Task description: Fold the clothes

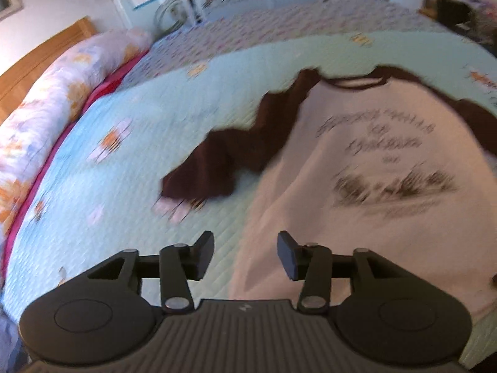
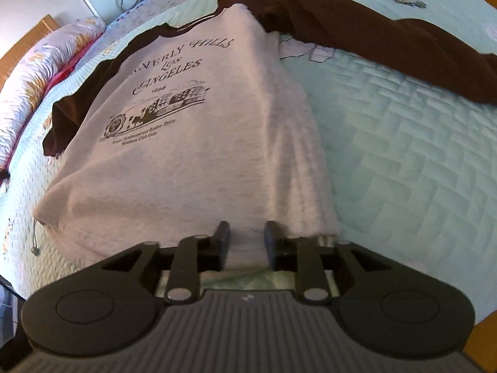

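Note:
A pale shirt (image 1: 372,161) with dark brown sleeves and a printed front lies flat, face up, on a light green quilt (image 1: 124,186). Its left sleeve (image 1: 230,152) stretches out crumpled toward the bed's left side. My left gripper (image 1: 245,255) hovers open over the shirt's left edge near the hem, holding nothing; this view is motion-blurred. In the right wrist view the shirt (image 2: 192,143) runs away from me, its right sleeve (image 2: 388,40) spread across the quilt (image 2: 403,140). My right gripper (image 2: 247,241) is open at the hem's right corner, with fabric between its fingers.
A rolled floral duvet (image 1: 62,87) lies along the left side of the bed against a wooden headboard (image 1: 40,52). White cupboards and posters stand beyond the far edge. A thin cord (image 2: 34,236) hangs at the hem's left corner. Bare quilt lies right of the shirt.

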The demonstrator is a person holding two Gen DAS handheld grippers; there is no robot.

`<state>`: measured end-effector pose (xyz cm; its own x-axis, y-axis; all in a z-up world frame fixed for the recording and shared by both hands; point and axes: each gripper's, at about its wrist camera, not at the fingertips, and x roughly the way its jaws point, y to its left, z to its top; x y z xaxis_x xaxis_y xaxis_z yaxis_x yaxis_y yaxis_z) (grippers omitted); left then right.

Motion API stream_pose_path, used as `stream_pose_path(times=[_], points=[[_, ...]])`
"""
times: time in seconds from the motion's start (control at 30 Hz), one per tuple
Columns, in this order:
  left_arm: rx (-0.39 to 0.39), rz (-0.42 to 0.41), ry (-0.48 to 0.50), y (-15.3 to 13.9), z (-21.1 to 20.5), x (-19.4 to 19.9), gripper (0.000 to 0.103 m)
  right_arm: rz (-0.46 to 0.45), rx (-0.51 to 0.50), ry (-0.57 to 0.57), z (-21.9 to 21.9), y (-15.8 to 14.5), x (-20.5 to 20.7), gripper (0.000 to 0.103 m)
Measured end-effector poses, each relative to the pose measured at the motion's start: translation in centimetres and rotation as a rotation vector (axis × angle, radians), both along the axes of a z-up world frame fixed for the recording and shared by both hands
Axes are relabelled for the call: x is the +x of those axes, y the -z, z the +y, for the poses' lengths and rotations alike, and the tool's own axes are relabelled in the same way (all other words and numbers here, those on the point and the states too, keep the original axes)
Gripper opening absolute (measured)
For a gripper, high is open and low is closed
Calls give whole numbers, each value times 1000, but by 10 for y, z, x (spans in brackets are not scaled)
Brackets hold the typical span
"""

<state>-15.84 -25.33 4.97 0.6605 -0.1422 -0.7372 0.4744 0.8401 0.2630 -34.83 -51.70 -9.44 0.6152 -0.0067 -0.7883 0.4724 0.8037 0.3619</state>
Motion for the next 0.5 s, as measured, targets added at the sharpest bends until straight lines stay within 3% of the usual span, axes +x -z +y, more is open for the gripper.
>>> stream_pose_path(times=[0.07,0.13,0.3,0.37,0.5], points=[[-12,31,33,13,-18,8,55,-1,-5,-3,3,-5,4,58],[-18,92,56,36,-34,19,55,-2,-10,-5,6,-10,9,59],[51,261,12,110,-40,36,56,-4,-21,-12,13,-23,20,59],[27,237,15,113,-34,33,59,-5,-26,-14,16,-28,24,59],[6,268,11,109,-29,41,62,-143,-77,-48,15,-62,72,59]])
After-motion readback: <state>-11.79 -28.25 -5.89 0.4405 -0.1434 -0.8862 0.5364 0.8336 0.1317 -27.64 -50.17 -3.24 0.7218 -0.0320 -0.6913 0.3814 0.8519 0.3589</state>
